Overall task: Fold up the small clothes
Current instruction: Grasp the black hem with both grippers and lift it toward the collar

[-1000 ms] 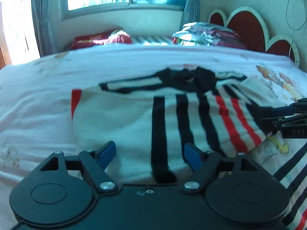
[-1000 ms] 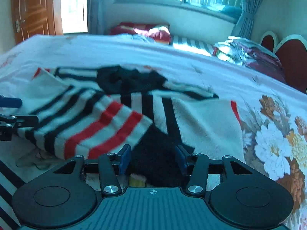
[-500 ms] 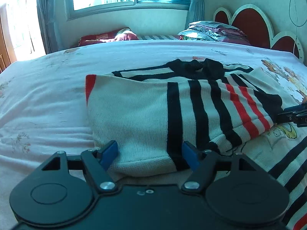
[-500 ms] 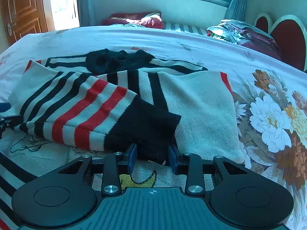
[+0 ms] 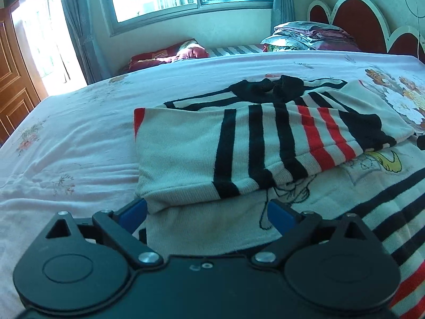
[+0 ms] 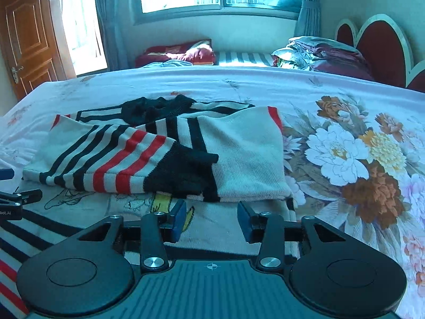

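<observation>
A small white knit sweater (image 5: 186, 156) with black and red stripes lies on the bed, both sleeves folded across its body; it also shows in the right wrist view (image 6: 247, 159). Its lower front with a cartoon print (image 5: 372, 164) lies flat toward me. My left gripper (image 5: 207, 214) is open and empty just short of the left folded edge. My right gripper (image 6: 211, 219) is open and empty over the lower front, just short of the right folded sleeve. The left gripper's tips (image 6: 10, 194) show at the right view's left edge.
The sweater rests on a bed sheet (image 5: 79, 133) with a large flower print (image 6: 358, 159) on the right. Folded bedding (image 6: 318, 53) and a red pillow (image 5: 164, 55) lie at the far side, by the headboard (image 6: 379, 42). A wooden door (image 6: 26, 40) stands far left.
Both grippers have drawn back toward me from the folded sleeves, which stay lying across the sweater. The right gripper's jaws have opened wider.
</observation>
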